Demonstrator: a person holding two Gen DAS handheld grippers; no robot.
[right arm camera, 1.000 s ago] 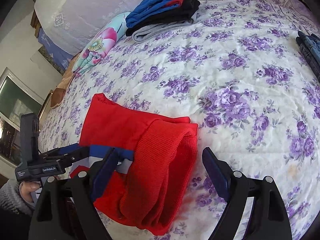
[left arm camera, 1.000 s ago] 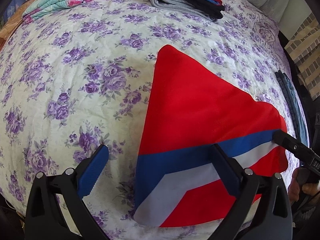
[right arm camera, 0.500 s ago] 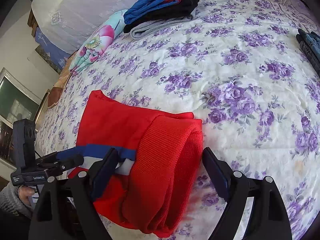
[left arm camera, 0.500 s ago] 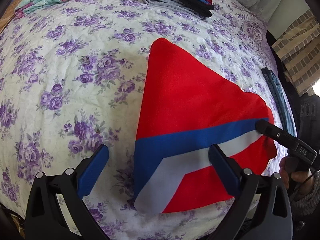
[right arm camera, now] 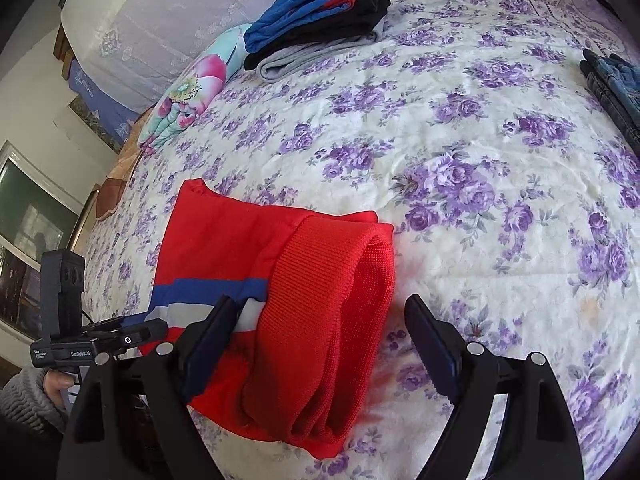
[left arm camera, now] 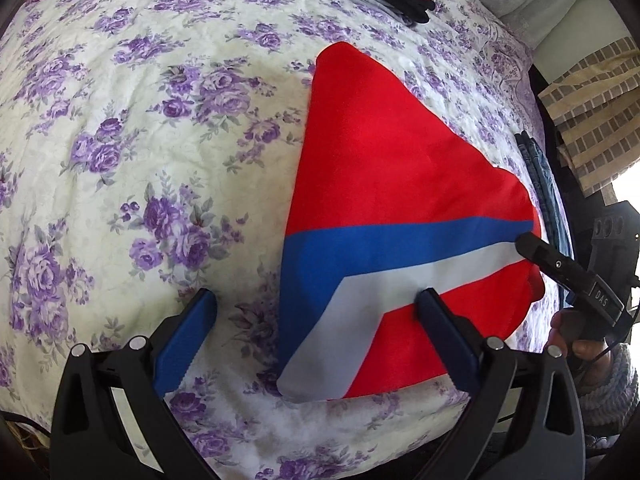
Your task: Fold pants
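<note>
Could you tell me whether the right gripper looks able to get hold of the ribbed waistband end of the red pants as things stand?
Probably yes. The right gripper is open, and the ribbed waistband of the red pants lies between its fingers with nothing on top. The left gripper is off at the other side.

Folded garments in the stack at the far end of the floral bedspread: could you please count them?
4 visible: blue fleece on top, a thin red layer beneath, black, and grey at the bottom; more may be hidden.

A stack of folded clothes (right arm camera: 320, 20) sits far across the floral bedspread (right arm camera: 460, 140), a flowered pillow (right arm camera: 192, 96) beside it, folded jeans (right arm camera: 616, 84) at the bedspread's edge.
</note>
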